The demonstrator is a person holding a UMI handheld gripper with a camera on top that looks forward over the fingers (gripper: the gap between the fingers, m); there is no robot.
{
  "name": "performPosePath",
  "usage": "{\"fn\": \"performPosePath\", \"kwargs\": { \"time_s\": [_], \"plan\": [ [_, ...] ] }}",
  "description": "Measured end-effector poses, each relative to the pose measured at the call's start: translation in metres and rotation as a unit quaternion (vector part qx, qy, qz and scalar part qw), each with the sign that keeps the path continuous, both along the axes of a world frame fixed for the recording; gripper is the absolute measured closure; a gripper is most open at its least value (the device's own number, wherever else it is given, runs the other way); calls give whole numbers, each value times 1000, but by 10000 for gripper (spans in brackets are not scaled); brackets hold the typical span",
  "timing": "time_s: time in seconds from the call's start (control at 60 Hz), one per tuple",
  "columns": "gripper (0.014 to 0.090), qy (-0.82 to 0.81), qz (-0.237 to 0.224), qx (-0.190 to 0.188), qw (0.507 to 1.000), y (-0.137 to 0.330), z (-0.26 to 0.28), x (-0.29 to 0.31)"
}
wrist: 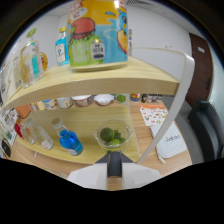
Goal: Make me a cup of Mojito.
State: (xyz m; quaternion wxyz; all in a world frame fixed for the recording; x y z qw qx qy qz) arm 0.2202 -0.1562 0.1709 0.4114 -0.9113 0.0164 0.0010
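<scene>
Far left, top shelf (pixel 100 80): a row of clear bottles (pixel 27 62) w/ pale contents, partly cut by the view's curve. Just right of them a small blue-labelled bottle (pixel 62 47) stands upright toward the back. Next right, at the shelf's front edge, a big can (pixel 97 32) w/ bright cartoon print, yellow/blue/green, upright and very close to the camera.

Lower shelf (pixel 85 127), left: clear bottles (pixel 37 135) leaning in the wide-angle view, then a bottle of blue liquid (pixel 70 140) near the front edge. Behind, along the back, a row of small bowls (pixel 82 101) w/ mixed contents, too small to tell what.

Centre: a clear glass bowl (pixel 114 134) on the lower shelf, holding limes (pixel 106 134) plus green leaves, prob. mint. It sits just ahead of the gripper (pixel 114 167), apart from it.

Gripper: only a dark central part and pale body show at the bottom; fingertips not visible, so can't tell how far apart the fingers are. Nothing seen in its hold.

Right: a white curved shelf support (pixel 177 100) runs down from the top shelf. Beyond it, a printed sheet (pixel 155 117) and a white card (pixel 172 137) lie on the table. Far right: dark chair (pixel 205 125).
</scene>
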Motion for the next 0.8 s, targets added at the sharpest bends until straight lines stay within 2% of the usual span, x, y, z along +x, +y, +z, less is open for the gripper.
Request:
{"fn": "performPosePath", "kwargs": {
  "time_s": [0.217, 0.317, 0.617, 0.8],
  "plan": [
    [888, 9, -3, 46, 999, -26, 35, -12],
    [889, 15, -5, 55, 998, -46, 41, -24],
    [891, 15, 11, 32, 999, -100, -4, -92],
    [890, -58, 33, 59, 996, -96, -13, -108]
  ]
}}
